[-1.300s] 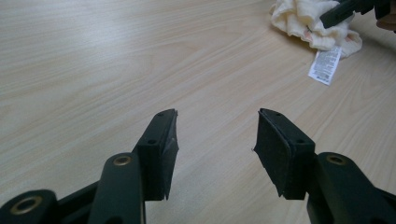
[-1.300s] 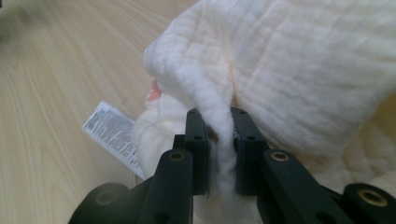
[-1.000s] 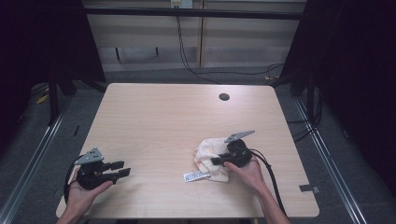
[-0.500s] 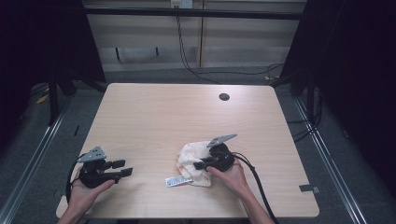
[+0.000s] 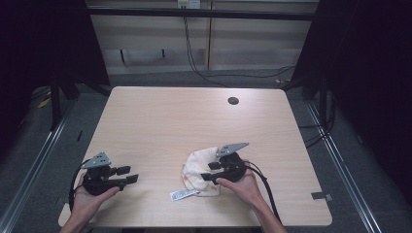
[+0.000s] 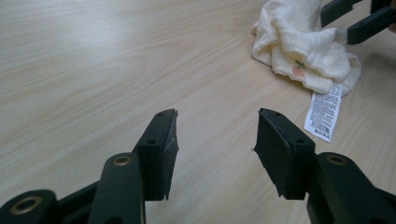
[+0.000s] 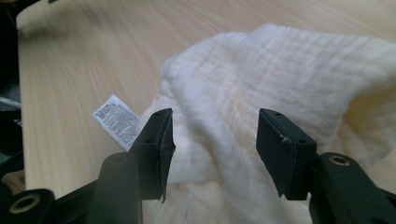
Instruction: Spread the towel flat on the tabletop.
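A: Near edge first. Left hand [image 5: 90, 196] comes in from the bottom left corner of the table [image 5: 160, 116], palm cupped under the left gripper [image 5: 127, 175]. It points level across the tabletop toward the cloth.

B: Jaws?

A: Apart, and they have just been opening a little. Left gripper view: bare wood between the pads [image 6: 164, 154], nothing held. Cable loops back by the wrist.

B: Right side?

A: Right hand [image 5: 243, 187] enters from the bottom, right of centre, forearm angled inward. It wraps the right gripper [image 5: 210, 171] from behind, grey plate on top. The tips point left, over the cloth [image 5: 198, 170].

B: Gripping it?

A: No. The jaws have just been opening, now wide. Right gripper view: crumpled cream fabric [image 7: 261, 93] lies between and under the fingers [image 7: 156, 149], but the pads stand clear of it.

B: Where's the cloth?

A: Bunched in a heap on the near half of the table, a bit right of centre, just left of the right hand. White care label [image 5: 183, 194] sticks out flat at its near left edge. Well apart from the left gripper.

B: Farther out?

A: Bare wood, then a dark round hole [image 5: 233, 101] near the far edge.
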{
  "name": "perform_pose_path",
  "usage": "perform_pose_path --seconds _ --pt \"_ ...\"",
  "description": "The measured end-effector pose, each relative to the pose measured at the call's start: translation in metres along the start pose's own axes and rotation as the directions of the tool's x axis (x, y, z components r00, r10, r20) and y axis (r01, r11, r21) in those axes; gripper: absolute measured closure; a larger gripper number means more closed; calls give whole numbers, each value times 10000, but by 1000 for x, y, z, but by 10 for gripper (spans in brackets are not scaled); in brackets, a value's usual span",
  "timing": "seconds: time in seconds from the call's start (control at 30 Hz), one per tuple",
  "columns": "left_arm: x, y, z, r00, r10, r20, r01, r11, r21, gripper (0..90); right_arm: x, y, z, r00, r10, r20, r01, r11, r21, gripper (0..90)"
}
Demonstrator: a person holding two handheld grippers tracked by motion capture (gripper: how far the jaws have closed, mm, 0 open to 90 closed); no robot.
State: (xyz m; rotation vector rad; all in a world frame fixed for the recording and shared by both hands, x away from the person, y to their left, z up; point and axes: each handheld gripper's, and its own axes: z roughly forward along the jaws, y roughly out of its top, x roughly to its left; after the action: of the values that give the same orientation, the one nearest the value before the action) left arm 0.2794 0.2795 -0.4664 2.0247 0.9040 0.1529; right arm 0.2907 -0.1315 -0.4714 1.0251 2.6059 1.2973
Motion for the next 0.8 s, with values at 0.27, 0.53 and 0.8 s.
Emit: perform_pose_path --seconds 0.27,0.53,0.8 --pt "-2 1 3 9999 101 64 -101 9999 100 480 23 -3 -11 9940 -786 -762 776 9969 -161 684" --pt "-2 -2 -1 9999 78 69 -78 9999 84 483 22 -11 16 9921 -947 -828 984 9943 416 666" --pt "-1 -4 -6 10000 -32 -77 32 10000 75 474 24 -12 29 9896 -1142 -870 1197 9909 613 585"
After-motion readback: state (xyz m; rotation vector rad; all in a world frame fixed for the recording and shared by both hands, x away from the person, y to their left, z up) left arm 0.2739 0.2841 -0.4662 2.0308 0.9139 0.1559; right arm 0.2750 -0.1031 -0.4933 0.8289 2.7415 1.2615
